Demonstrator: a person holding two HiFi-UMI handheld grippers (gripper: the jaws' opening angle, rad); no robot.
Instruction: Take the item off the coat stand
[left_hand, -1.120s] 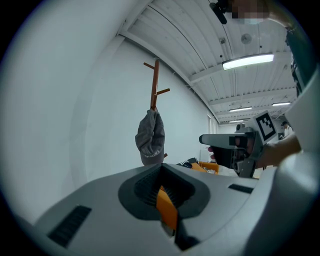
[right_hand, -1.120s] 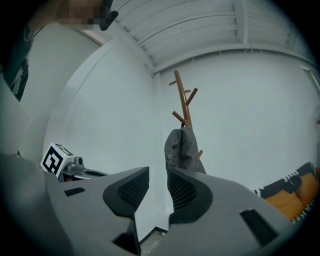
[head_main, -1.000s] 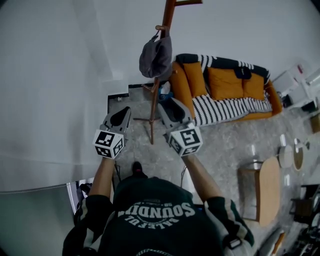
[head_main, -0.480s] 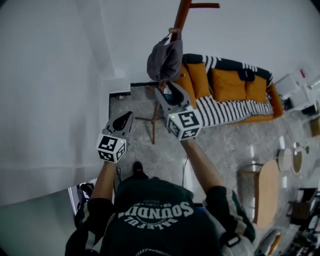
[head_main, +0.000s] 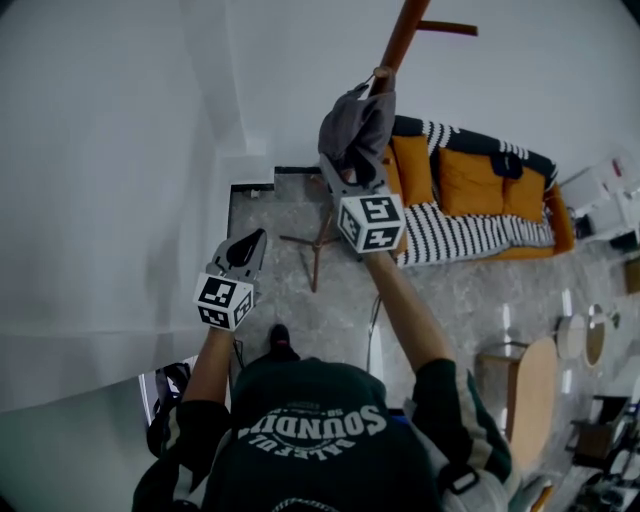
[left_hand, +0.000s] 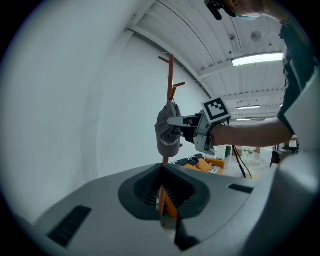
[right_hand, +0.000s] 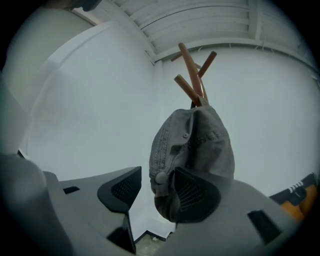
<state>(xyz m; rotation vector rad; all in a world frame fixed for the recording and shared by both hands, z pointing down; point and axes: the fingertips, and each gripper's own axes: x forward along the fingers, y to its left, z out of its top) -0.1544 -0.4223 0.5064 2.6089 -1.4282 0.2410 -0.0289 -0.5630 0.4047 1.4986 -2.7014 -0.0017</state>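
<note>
A grey cap (head_main: 355, 128) hangs from a peg of the wooden coat stand (head_main: 403, 32). My right gripper (head_main: 343, 182) is raised to the cap's lower part. In the right gripper view its jaws are opening: the cap (right_hand: 194, 145) hangs down between them, its lower edge against the right pad (right_hand: 196, 194), while the left pad (right_hand: 121, 189) stands apart from it. My left gripper (head_main: 246, 250) is held low and to the left, shut and holding nothing. The left gripper view shows the cap (left_hand: 167, 134), the stand (left_hand: 171, 82) and the right gripper (left_hand: 176, 121) ahead.
Right of the stand is an orange sofa (head_main: 470, 175) with a striped blanket. The stand's legs (head_main: 315, 245) spread on the grey floor below my grippers. A wooden side table (head_main: 537, 385) is at the right. A white wall (head_main: 110, 150) runs along the left.
My right gripper has risen and moved forward up to the cap, and its jaws have spread. The left gripper has stayed about where it was.
</note>
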